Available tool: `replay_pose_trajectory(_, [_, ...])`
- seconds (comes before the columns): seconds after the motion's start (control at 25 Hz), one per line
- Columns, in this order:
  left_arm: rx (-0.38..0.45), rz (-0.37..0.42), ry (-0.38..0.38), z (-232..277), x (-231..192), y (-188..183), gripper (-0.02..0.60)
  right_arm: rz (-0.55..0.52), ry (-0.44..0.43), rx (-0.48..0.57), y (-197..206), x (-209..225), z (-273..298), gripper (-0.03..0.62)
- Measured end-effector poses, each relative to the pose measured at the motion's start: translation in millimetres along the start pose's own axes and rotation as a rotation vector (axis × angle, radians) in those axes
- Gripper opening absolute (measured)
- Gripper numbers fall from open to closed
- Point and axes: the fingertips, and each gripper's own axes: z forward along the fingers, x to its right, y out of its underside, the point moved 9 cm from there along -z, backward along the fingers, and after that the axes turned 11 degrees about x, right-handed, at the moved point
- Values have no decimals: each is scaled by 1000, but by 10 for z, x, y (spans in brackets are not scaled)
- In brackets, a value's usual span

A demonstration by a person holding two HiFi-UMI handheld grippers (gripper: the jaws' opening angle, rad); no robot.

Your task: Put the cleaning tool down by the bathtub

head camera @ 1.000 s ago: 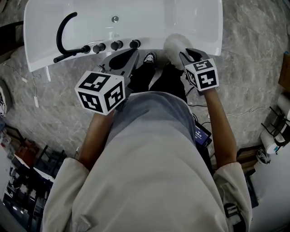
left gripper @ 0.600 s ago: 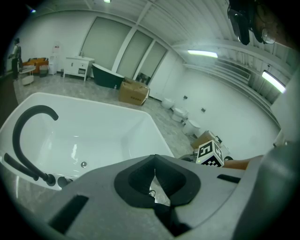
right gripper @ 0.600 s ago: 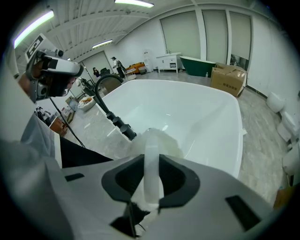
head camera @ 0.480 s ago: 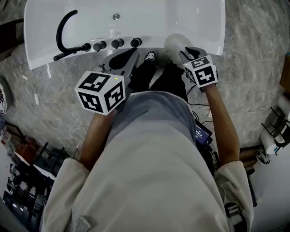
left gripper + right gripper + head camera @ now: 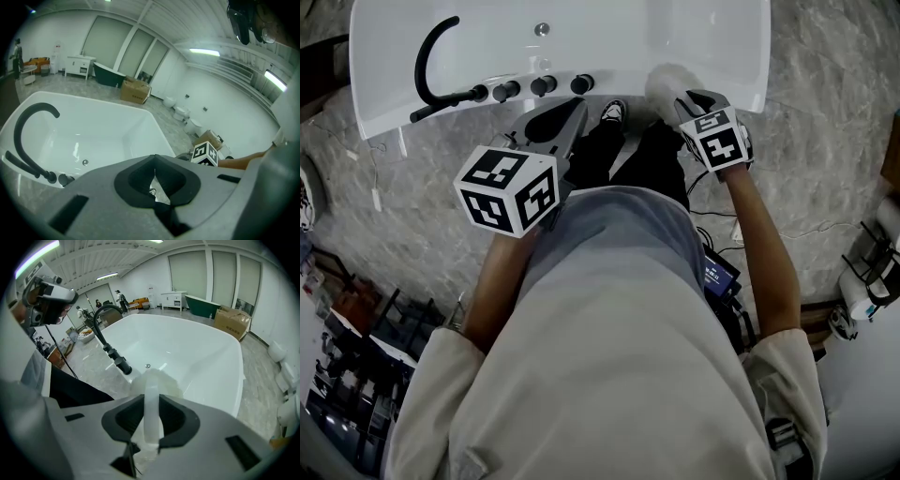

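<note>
A white bathtub (image 5: 581, 19) (image 5: 206, 357) (image 5: 117, 136) stands in front of me, with a black curved spout (image 5: 431, 56) (image 5: 104, 315) and black knobs (image 5: 539, 87) on its near rim. My right gripper (image 5: 686, 101) (image 5: 151, 423) is shut on the pale handle (image 5: 151, 404) of a fluffy white cleaning tool (image 5: 664, 86), whose head (image 5: 161, 380) hangs over the tub's near rim. My left gripper (image 5: 567, 117) (image 5: 153, 178) is held short of the rim, jaws together with nothing between them.
Grey marble floor (image 5: 825, 150) surrounds the tub. My shoe (image 5: 612, 112) and dark trousers are just below the rim. A black cable and a box (image 5: 717, 272) hang at my right side. Racks of goods (image 5: 347, 375) stand at the lower left.
My right gripper has moved a little forward and to the right with the cleaning tool, nearer the tub rim. The left gripper has stayed put.
</note>
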Motion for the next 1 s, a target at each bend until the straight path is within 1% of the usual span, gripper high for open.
replay_pose_trajectory(0.36, [-11,-5,-12,-1,-32,7,5,-52,-12,-26,44,30,142,89])
replay_pose_trajectory(0.52, [-14,-6,-18,-31,-24,11,5,-113,-19,-31,12,47,172,89])
replay_pose_trajectory(0.64, [-18,-12,-22,-60,-29,15,5,-137,-27,-36,10,37,218,89])
replay_pose_trajectory(1.0, [-38,-16,-39,-76,1,47,5,-152,-53,-57,96,68,393,89])
